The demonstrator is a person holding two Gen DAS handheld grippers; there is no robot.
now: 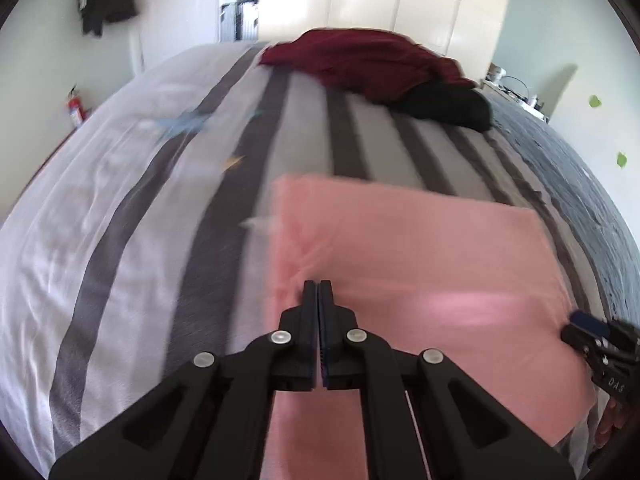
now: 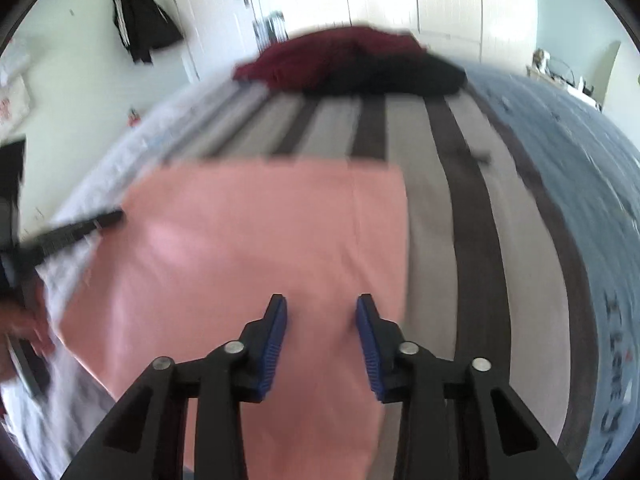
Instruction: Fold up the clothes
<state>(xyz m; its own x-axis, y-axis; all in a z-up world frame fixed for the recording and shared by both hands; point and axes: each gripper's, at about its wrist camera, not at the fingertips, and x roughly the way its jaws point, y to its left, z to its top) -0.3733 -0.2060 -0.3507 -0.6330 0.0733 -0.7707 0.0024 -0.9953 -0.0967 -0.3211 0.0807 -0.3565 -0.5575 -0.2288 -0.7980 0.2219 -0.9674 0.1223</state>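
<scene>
Grey and charcoal stripes run the length of the bed cover, the widest surface in both views, and broad bare stretches of it lie to the left of the pink garment and beyond its far edge. At the far end of the bed, well apart from the pink garment, sits a heap of dark red clothing with a black garment against it. A blue-grey patterned spread borders the stripes on the side right of the pink garment. The pink garment lies flat and folded to a rough rectangle, with straight far and right edges in the right wrist view. The left gripper hangs over the garment's left border with its jaws pressed together; the blur hides whether any cloth is pinched between them. The right gripper hovers over the near right part of the garment, its blue-padded jaws parted at a middling gap with pink cloth seen between them, the pads gripping nothing. A black jacket hangs on the wall beyond the pink garment's far left corner.
</scene>
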